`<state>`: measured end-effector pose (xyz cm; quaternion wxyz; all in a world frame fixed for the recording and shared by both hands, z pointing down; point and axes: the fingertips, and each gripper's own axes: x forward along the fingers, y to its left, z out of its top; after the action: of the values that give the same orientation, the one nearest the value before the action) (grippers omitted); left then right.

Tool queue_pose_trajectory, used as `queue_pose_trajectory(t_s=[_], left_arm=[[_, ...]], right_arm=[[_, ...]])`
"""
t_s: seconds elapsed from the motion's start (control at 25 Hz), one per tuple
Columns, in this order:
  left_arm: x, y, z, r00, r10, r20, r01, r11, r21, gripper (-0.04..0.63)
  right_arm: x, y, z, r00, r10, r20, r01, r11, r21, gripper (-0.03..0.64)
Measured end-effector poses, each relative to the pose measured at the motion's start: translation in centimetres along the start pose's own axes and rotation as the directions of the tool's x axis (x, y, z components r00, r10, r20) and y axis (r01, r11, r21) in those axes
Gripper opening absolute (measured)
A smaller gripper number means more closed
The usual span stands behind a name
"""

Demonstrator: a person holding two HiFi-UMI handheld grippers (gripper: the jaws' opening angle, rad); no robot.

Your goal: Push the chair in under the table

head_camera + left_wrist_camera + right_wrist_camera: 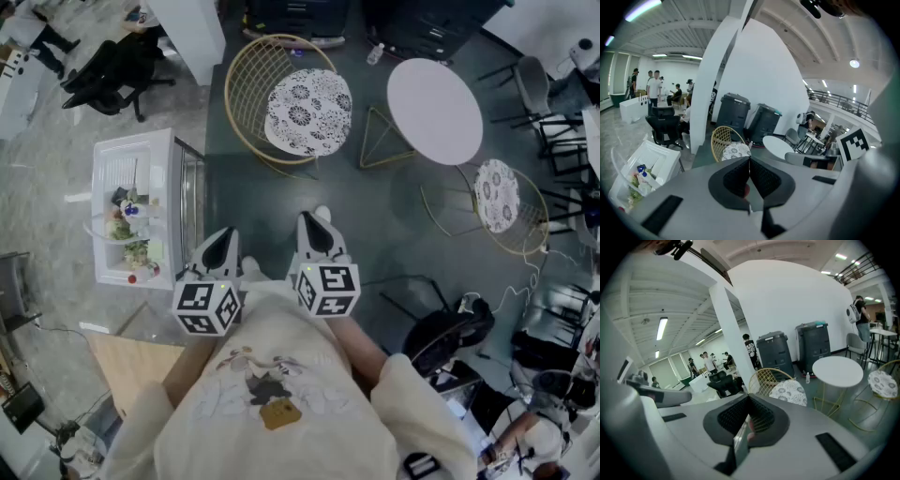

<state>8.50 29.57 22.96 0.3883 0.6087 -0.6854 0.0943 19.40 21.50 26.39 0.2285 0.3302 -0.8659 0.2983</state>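
Head view: the left gripper [223,246] and right gripper [319,230] are held side by side above a dark floor, the jaws of each clenched on nothing. Ahead stands the chair [248,89], a gold wire shell with a round patterned cushion [307,111]. It is near but apart from the round white table [434,108]. Only this view shows the white crate [122,164] of small items at left. The gripper views add two dark bins [774,352] against a white wall.

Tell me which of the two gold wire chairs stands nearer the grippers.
The left chair, beside the round table, straight ahead of the left gripper and right gripper. The right chair stands farther off.
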Motion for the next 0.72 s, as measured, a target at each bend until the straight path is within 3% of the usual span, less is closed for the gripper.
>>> queue_pose_trajectory(t_s=[0.12, 0.2, 0.28, 0.44, 0.72], left_arm=[[-1.9, 3.0, -2.9, 0.999, 0.007, -0.039, -0.008, 1.000, -0.027, 0.009], [-3.6, 4.1, -4.2, 0.999, 0.006, -0.052, -0.008, 0.999, -0.052, 0.009], [-5.0, 4.5, -4.7, 0.998, -0.014, -0.062, 0.011, 0.999, -0.045, 0.009], [-6.9, 5.3, -4.5, 0.999, -0.018, -0.050, 0.017, 0.999, -0.030, 0.009], [-9.2, 6.7, -4.8, 1.000, -0.017, -0.016, 0.015, 0.996, -0.082, 0.009]], right_arm=[[-0.8, 4.6, -5.7, 0.998, 0.027, -0.064, -0.026, 1.000, 0.007, 0.008], [-1.9, 6.7, -7.3, 0.996, 0.040, -0.081, -0.042, 0.999, -0.019, 0.008], [-2.5, 7.6, -7.2, 0.996, 0.049, -0.073, -0.050, 0.999, -0.014, 0.008], [-2.1, 6.8, -7.4, 0.995, 0.024, -0.100, -0.014, 0.996, 0.093, 0.008], [-2.2, 9.8, -7.5, 0.996, 0.036, -0.083, -0.032, 0.999, 0.042, 0.008]])
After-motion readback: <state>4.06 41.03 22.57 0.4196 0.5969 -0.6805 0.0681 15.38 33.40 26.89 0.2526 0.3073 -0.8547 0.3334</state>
